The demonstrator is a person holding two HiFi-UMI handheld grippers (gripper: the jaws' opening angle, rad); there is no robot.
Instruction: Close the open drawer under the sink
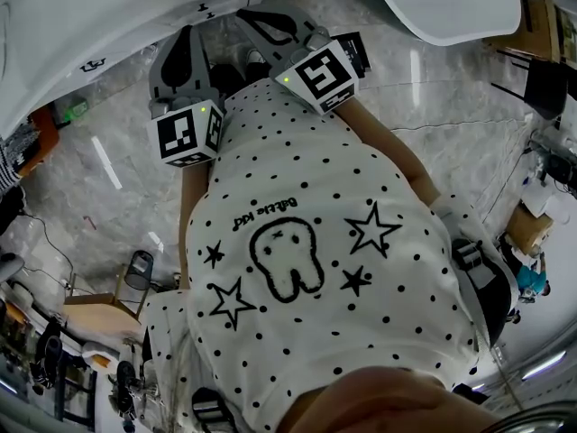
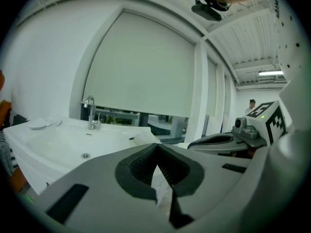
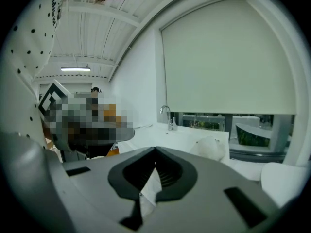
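The person holds both tools close in front of a dotted shirt (image 1: 315, 269), side by side and pointing nearly level toward the white sink (image 2: 58, 142). This looks like a carrying posture rather than a working one, since nothing needs gripping yet. The left tongs (image 2: 156, 149) are pressed together with nothing between them. The right tongs (image 3: 154, 153) are likewise together and empty. The pale patch behind each pair is background, not a held thing. Closed tips make a blunt, firm end for pushing a drawer front, which probably explains it.

The sink stands ahead, with its faucet (image 2: 90, 114) at the back edge before a drawn blind (image 2: 146, 67). The drawer appears in no view. It must lie below the basin, beneath what either gripper view takes in, and in the head view the shirt and the sink's rim cover that area. So its facing and its long side cannot be read. Presumably its front runs along the sink's front edge and it slides in toward the wall. The tongs would need to drop lower to meet it.
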